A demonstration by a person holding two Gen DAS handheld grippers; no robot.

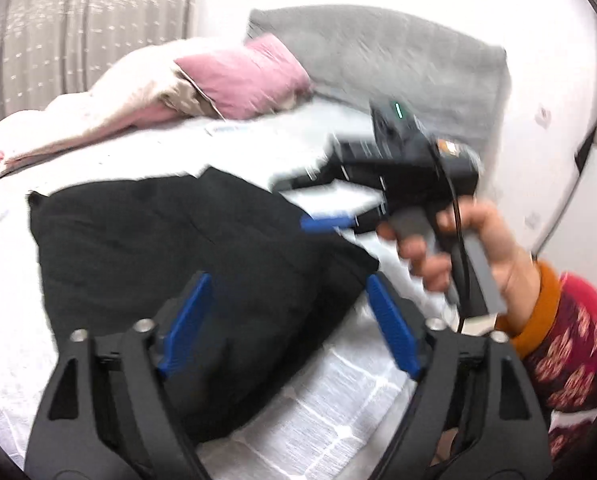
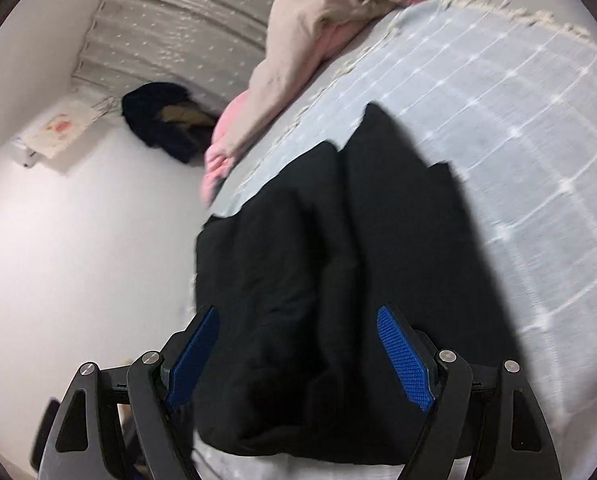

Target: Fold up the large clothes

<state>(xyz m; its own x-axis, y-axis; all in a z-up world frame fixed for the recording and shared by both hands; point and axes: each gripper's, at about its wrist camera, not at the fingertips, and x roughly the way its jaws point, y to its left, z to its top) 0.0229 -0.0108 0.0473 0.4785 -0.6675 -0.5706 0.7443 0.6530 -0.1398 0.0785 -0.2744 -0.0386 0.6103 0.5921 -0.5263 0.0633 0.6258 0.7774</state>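
Observation:
A black garment lies folded in a thick bundle on the pale checked bedspread. It also shows in the right wrist view, lengthwise near the bed's edge. My left gripper is open and empty, its blue pads just above the garment's near part. My right gripper is open and empty above the garment's near end. The right gripper also shows in the left wrist view, held by a hand to the right of the garment, blurred.
A pink and cream duvet and a grey pillow lie at the bed's far end. A dark pile sits on the white floor left of the bed. The grey curtain hangs behind.

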